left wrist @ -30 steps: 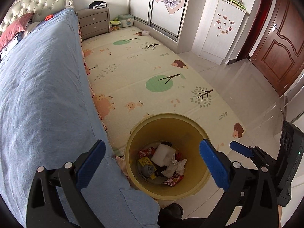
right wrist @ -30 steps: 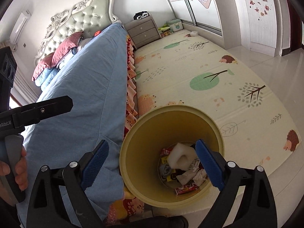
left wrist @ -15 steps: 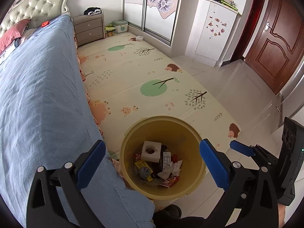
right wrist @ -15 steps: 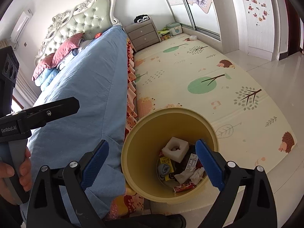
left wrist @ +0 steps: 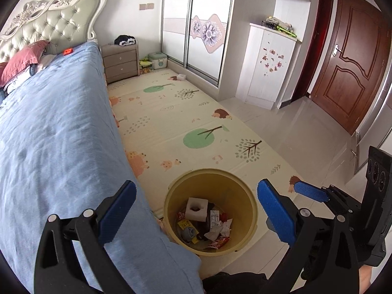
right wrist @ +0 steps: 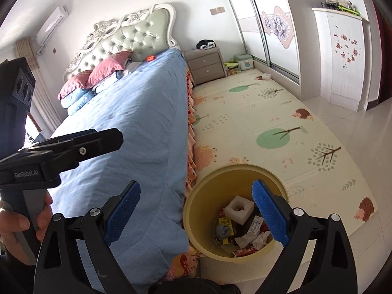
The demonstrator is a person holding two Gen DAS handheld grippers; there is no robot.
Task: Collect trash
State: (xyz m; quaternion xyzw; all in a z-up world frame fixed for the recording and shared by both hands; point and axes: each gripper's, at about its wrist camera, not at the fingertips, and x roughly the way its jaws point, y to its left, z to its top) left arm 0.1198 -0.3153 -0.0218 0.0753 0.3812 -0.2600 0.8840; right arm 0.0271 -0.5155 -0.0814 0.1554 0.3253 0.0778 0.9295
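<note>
A yellow bin (left wrist: 246, 191) (right wrist: 196, 201) stands on the floor at the bed's corner. Inside lie a white foam block (left wrist: 196, 209) (right wrist: 239, 209), crumpled tissue (left wrist: 220, 229) (right wrist: 247, 239) and several wrappers. My left gripper (left wrist: 196, 210) hangs open well above the bin, nothing between its blue pads. My right gripper (right wrist: 196, 210) is open too, empty, above the bin's left rim. A small red item (left wrist: 67, 51) (right wrist: 151, 58) lies far up the bed by the pillows, and a small white piece (left wrist: 181, 77) (right wrist: 266, 76) sits on the mat by the wardrobe.
The blue-covered bed (left wrist: 56, 132) fills the left. A patterned play mat (left wrist: 186, 125) runs to a nightstand (left wrist: 120, 62) and sliding wardrobe (left wrist: 196, 24). A white cabinet (left wrist: 267, 66) and brown door (left wrist: 350, 68) stand right. A hand (right wrist: 17, 223) holds the left gripper's handle.
Both grippers rose and tilted up away from the bin, so it looks smaller and more of the room shows. The foam block dropped and settled in the bin. Jaws stayed open.
</note>
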